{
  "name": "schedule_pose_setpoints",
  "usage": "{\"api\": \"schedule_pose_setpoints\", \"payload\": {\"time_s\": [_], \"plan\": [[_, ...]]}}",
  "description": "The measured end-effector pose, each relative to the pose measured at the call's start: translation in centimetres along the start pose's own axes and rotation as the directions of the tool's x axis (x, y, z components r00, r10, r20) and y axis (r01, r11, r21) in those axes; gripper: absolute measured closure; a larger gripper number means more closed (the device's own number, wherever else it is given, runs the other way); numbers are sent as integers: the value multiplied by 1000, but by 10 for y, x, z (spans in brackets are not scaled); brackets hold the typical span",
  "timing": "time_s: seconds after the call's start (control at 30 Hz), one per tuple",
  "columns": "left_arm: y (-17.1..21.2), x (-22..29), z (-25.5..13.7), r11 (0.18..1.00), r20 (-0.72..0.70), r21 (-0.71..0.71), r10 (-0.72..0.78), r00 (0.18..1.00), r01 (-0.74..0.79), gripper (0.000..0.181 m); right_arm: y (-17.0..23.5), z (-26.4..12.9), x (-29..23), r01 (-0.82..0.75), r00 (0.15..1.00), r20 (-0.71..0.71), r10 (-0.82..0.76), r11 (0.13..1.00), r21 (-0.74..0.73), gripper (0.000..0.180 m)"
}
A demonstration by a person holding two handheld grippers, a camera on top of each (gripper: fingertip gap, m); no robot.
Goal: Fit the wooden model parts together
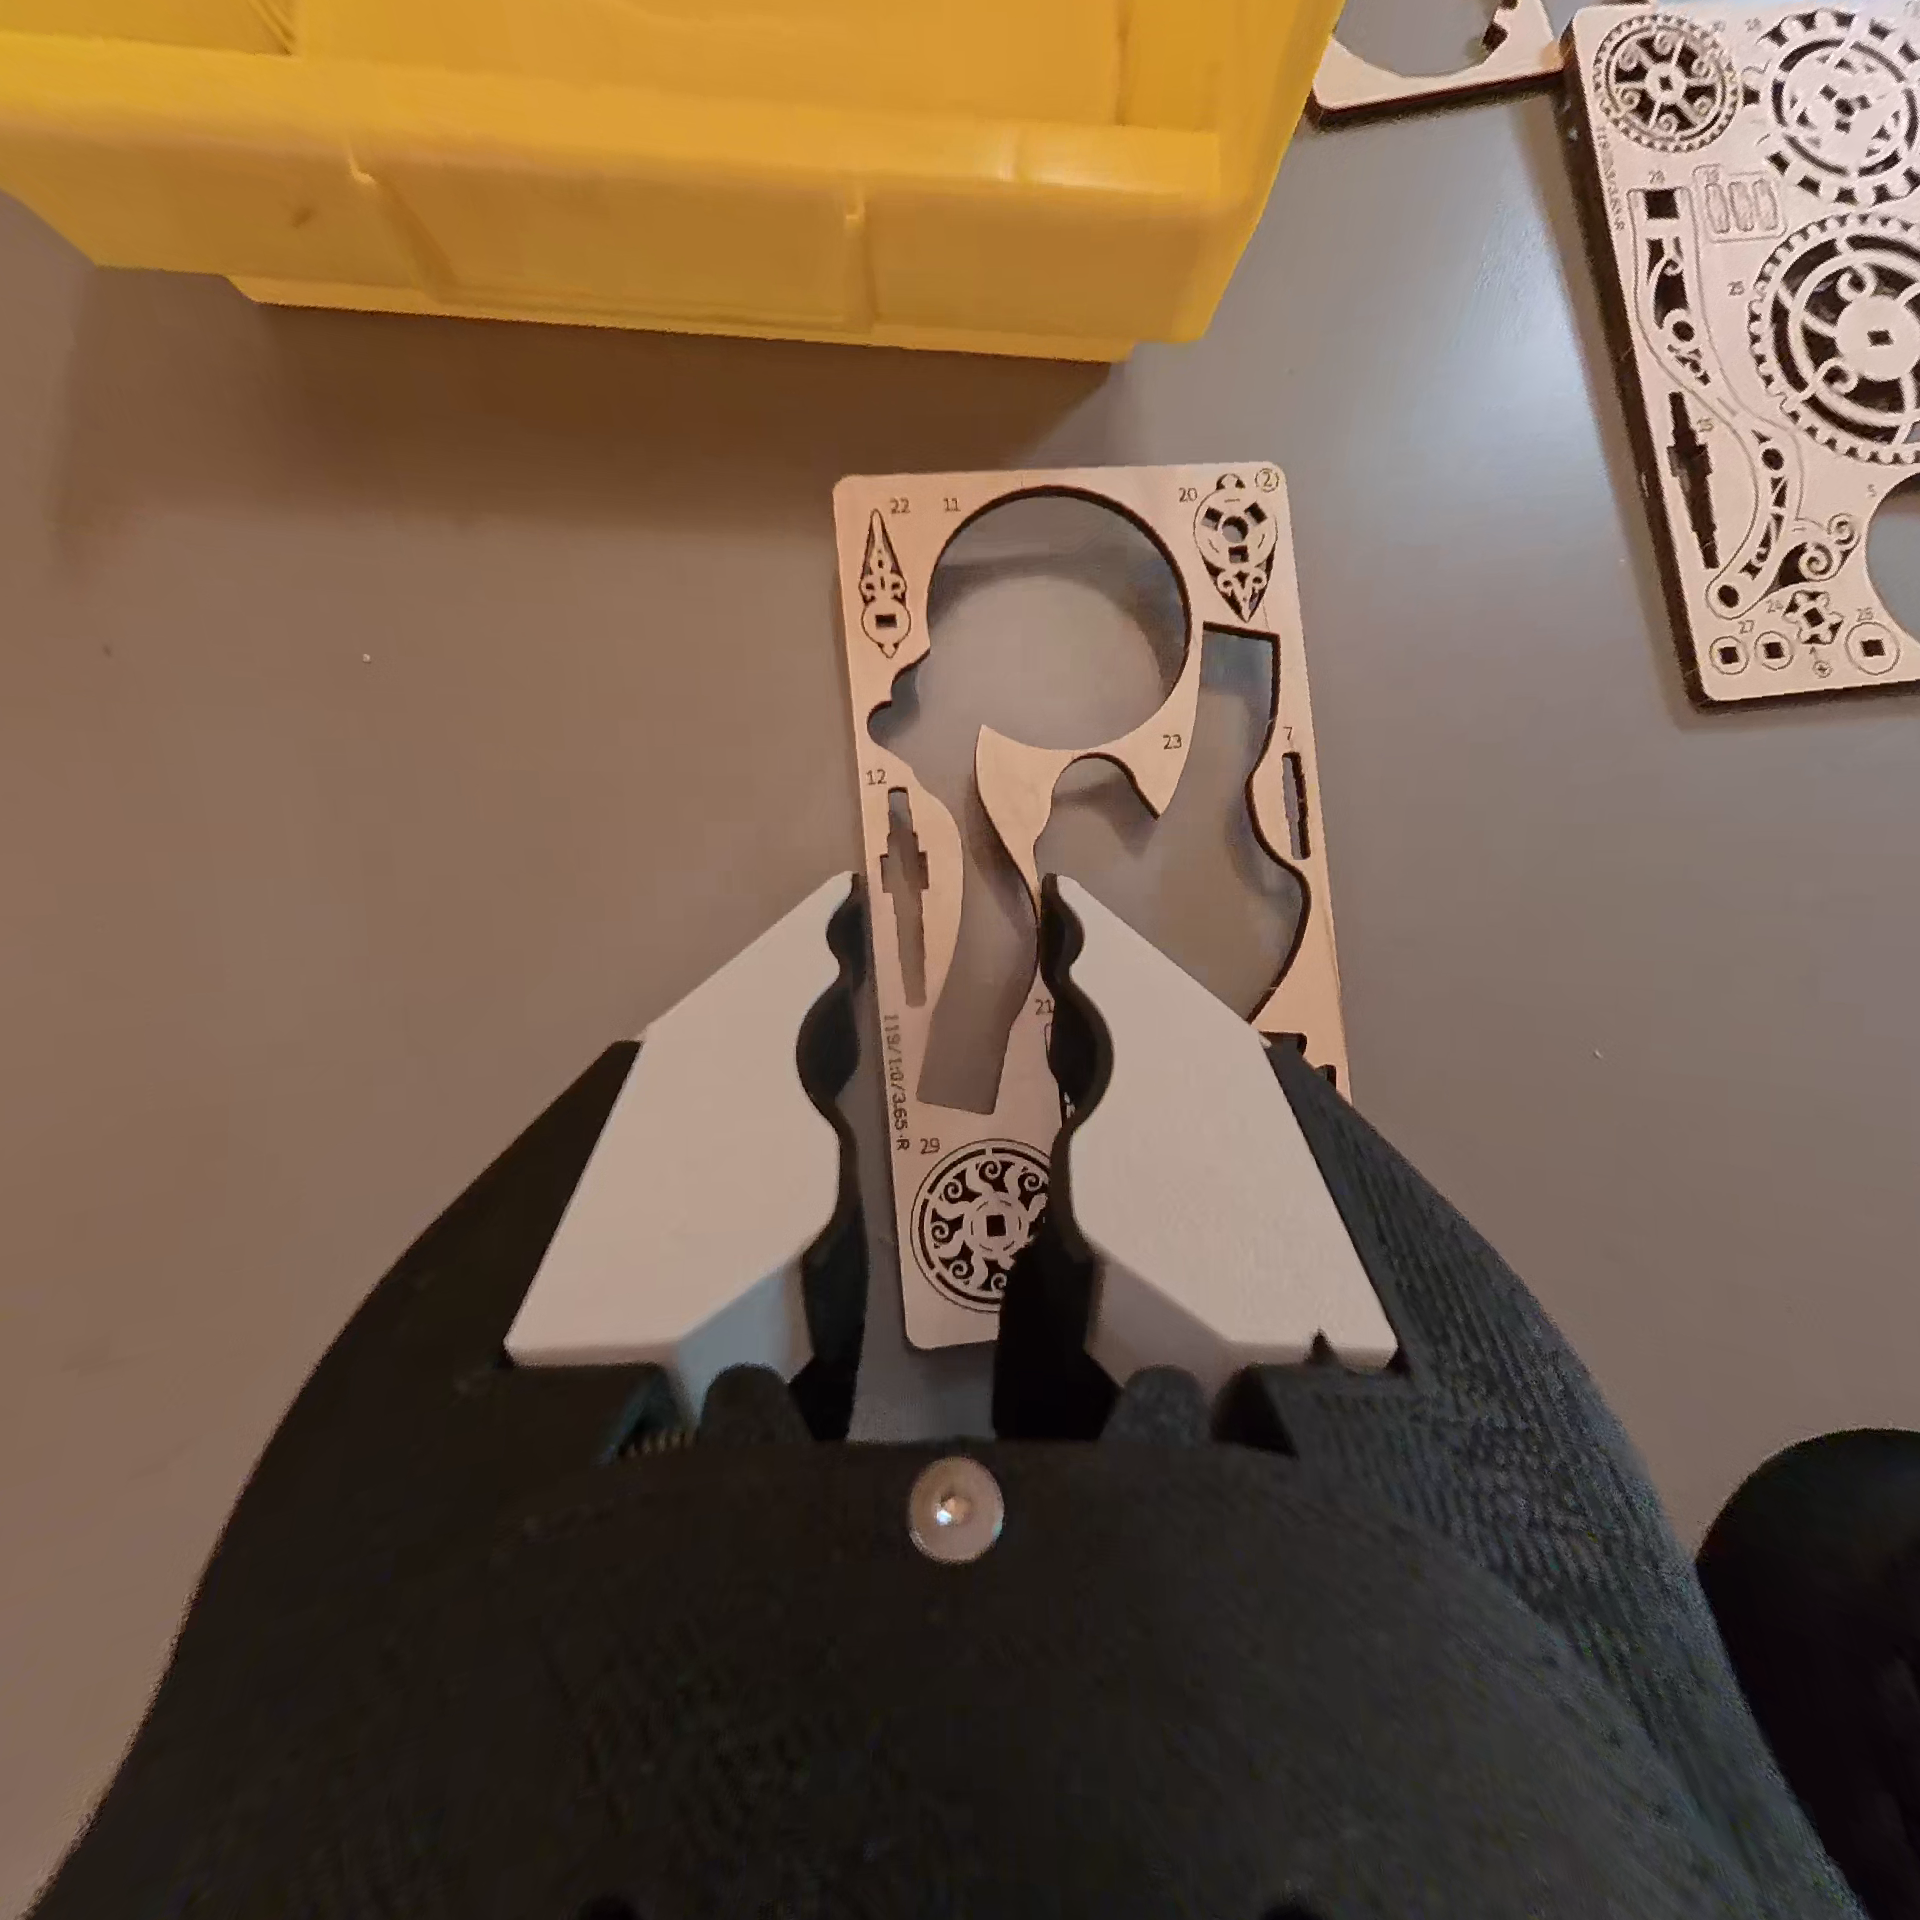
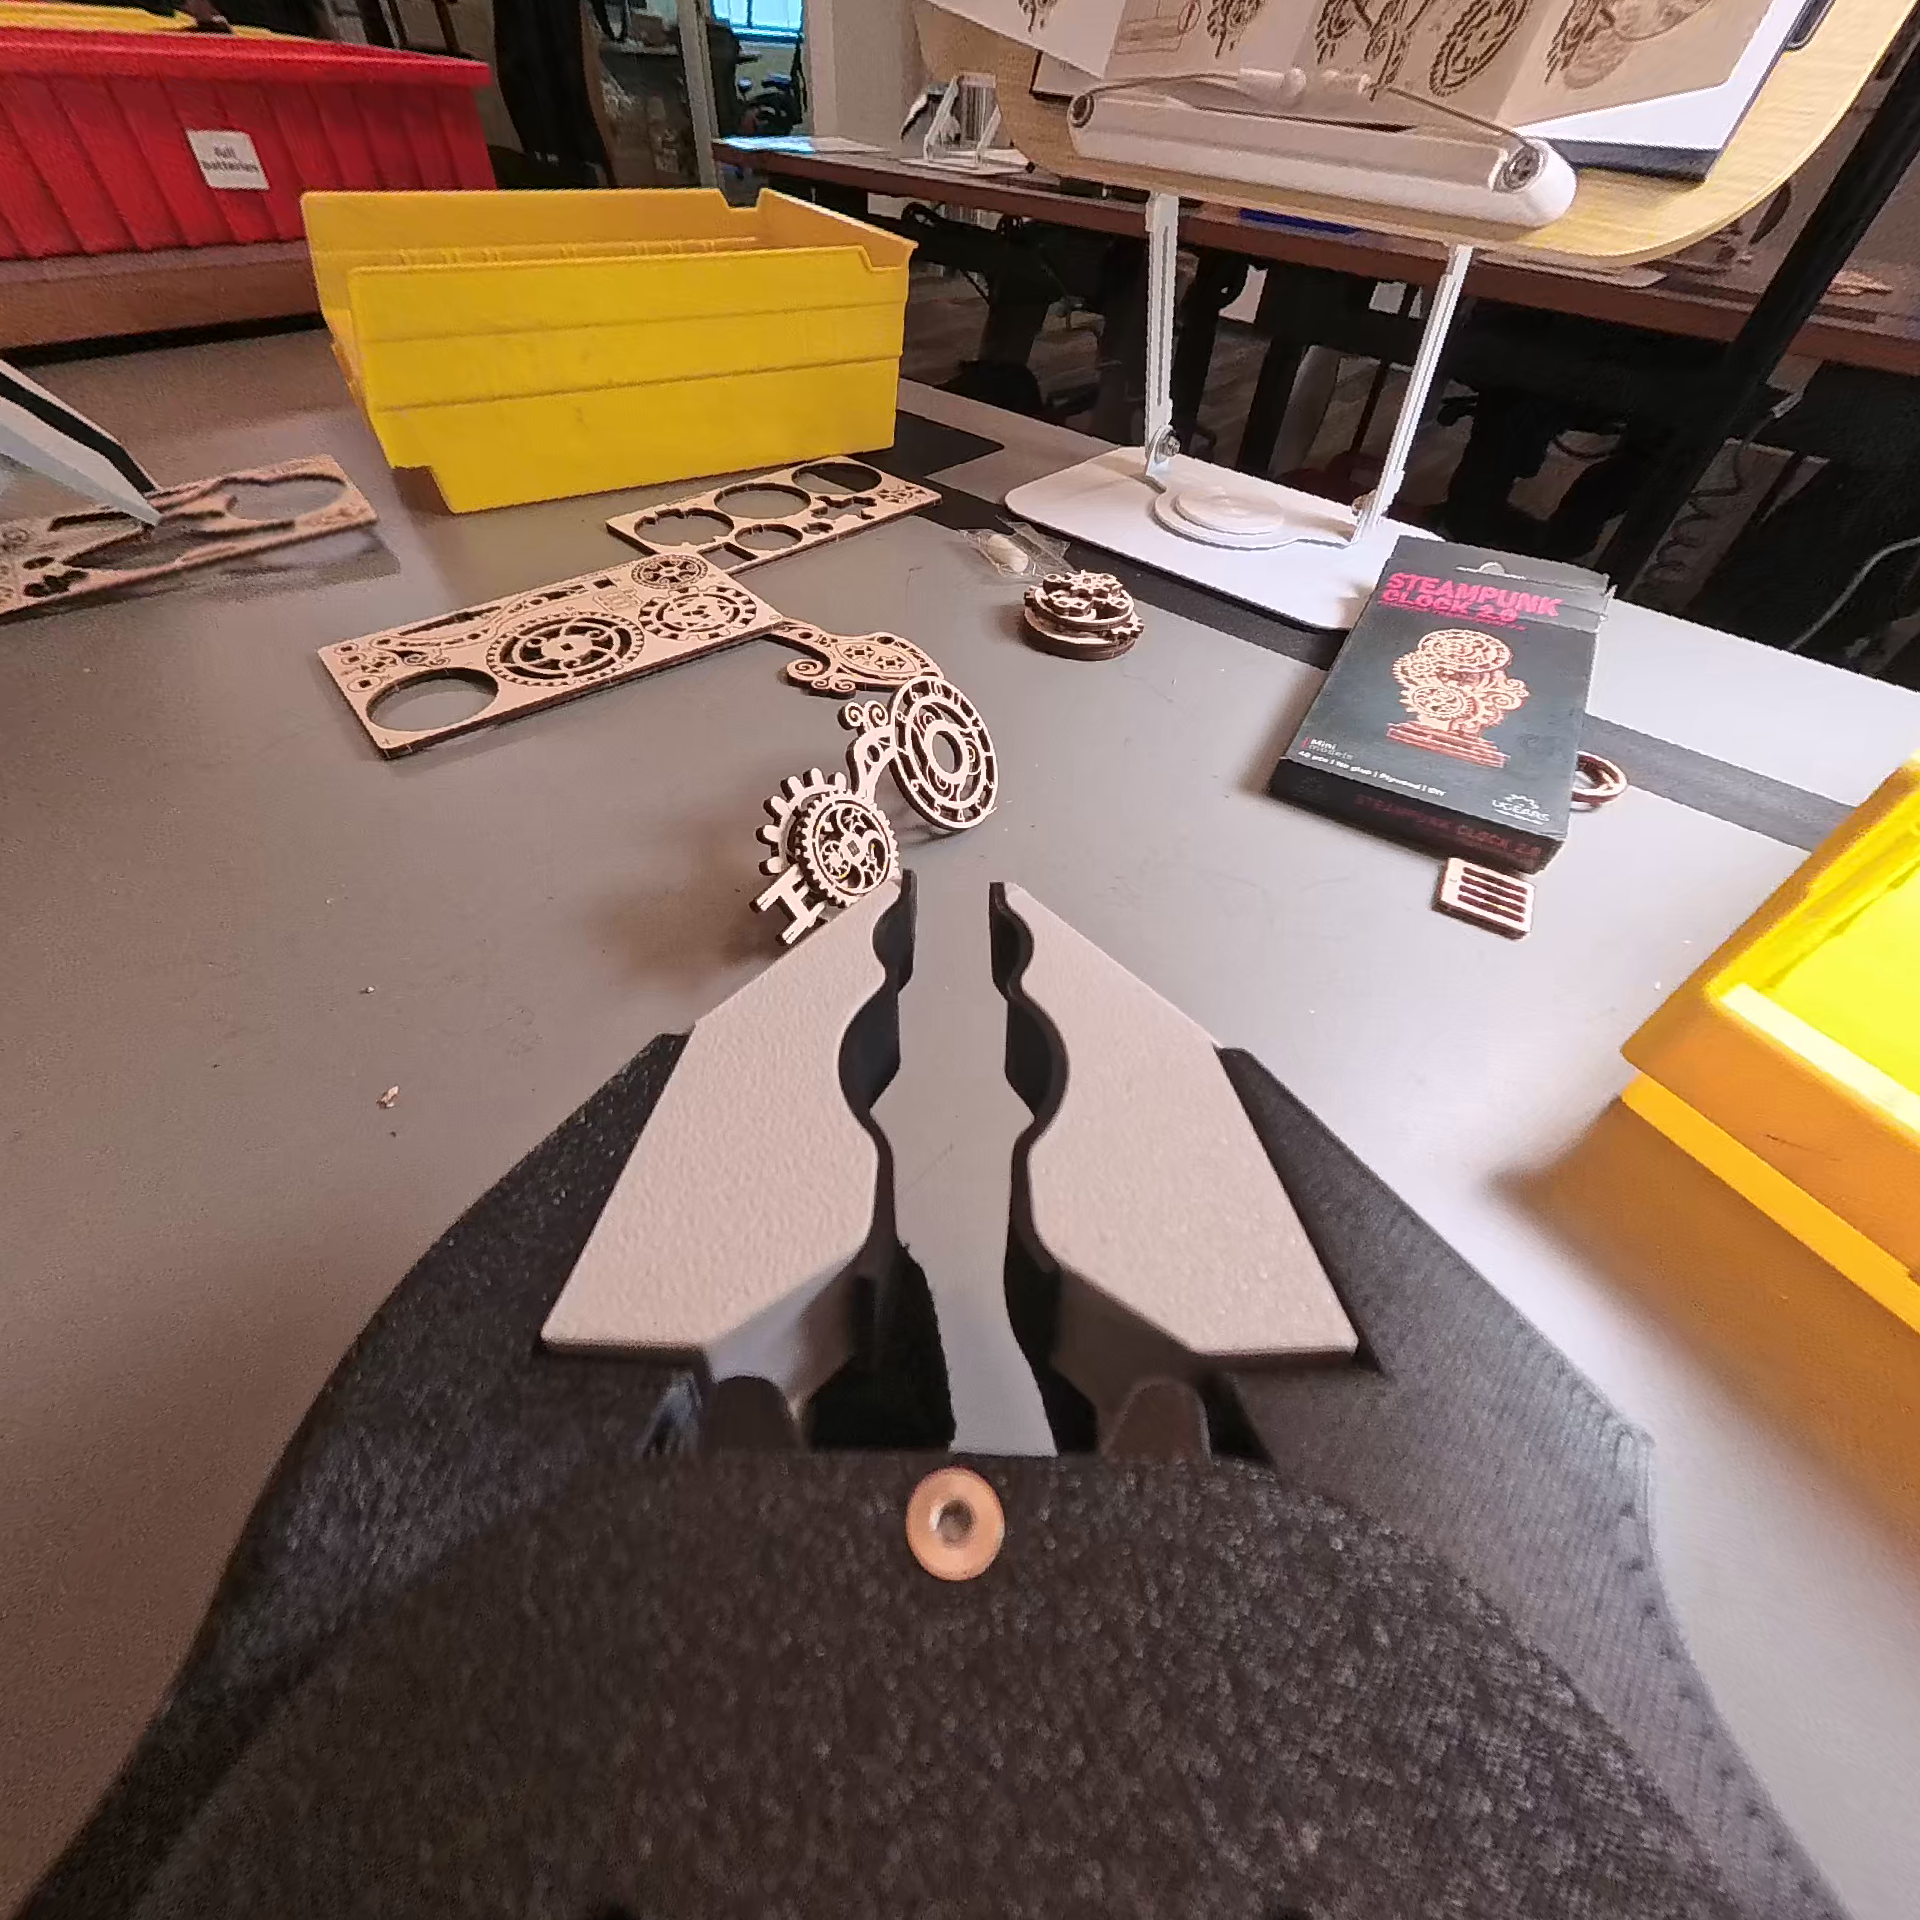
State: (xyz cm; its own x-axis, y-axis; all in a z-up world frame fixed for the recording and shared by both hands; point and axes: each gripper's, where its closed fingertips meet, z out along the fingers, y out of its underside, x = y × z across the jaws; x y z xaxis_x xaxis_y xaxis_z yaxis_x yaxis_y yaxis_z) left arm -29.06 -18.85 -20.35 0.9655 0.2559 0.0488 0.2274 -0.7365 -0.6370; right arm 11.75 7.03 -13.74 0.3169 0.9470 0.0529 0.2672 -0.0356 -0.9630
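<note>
The left tool (image 1: 951, 883) is clenched on a punched-out wooden sheet (image 1: 1081, 831) that reaches forward past its tips, above the grey surface (image 1: 416, 727). The right tool (image 2: 951, 894) is released, holding nothing; the geared wooden assembly (image 2: 883, 800) stands just beyond its left fingertip.

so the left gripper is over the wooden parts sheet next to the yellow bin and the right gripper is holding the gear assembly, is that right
Not quite. The right wrist view shows the right gripper open and empty; the gear assembly rests on the grey table just beyond its fingertips. The left gripper is indeed over the wooden parts sheet near the yellow bin.
</note>
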Motion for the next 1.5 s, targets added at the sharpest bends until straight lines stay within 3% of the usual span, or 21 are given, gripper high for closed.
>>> {"api": "schedule_pose_setpoints", "payload": {"time_s": [0.03, 0.4, 0.53, 0.73, 0.97, 1.17, 1.33, 1.5], "plan": [[-1, 1, -1, 1000, -11, 8, -16, 1000, 16, 150, 0, 0, 0, 1, 1000, 0, -1, 1000, -2, 168], [0, 8, -5, 959, -172, 59, -266, 949, 279, 151, 2, 1, -1, 11, 1000, 0, -11, 1000, -9, 169], [-13, 27, -23, 935, -327, 117, -283, 902, 335, 152, 4, 1, -1, 12, 1000, 3, -12, 1000, -13, 169], [-13, 25, -36, 949, -295, 148, -226, 929, 278, 151, 4, 3, -3, 16, 1000, 10, -16, 1000, -17, 169], [-2, 33, -34, 982, -303, 155, -55, 952, 106, 134, 5, 2, -3, 25, 1000, 4, -24, 1000, -20, 169], [1, 57, -45, 957, -366, 232, 254, 895, -176, 113, 6, 3, -4, 31, 1000, 6, -31, 999, -23, 169], [38, 61, -36, 878, -374, 73, 463, 803, -472, 89, 7, 4, -5, 37, 999, 10, -37, 999, -23, 169], [52, 58, -26, 810, -407, -9, 533, 742, -586, 83, 8, 5, -6, 53, 999, 10, -53, 998, -31, 169]]}}
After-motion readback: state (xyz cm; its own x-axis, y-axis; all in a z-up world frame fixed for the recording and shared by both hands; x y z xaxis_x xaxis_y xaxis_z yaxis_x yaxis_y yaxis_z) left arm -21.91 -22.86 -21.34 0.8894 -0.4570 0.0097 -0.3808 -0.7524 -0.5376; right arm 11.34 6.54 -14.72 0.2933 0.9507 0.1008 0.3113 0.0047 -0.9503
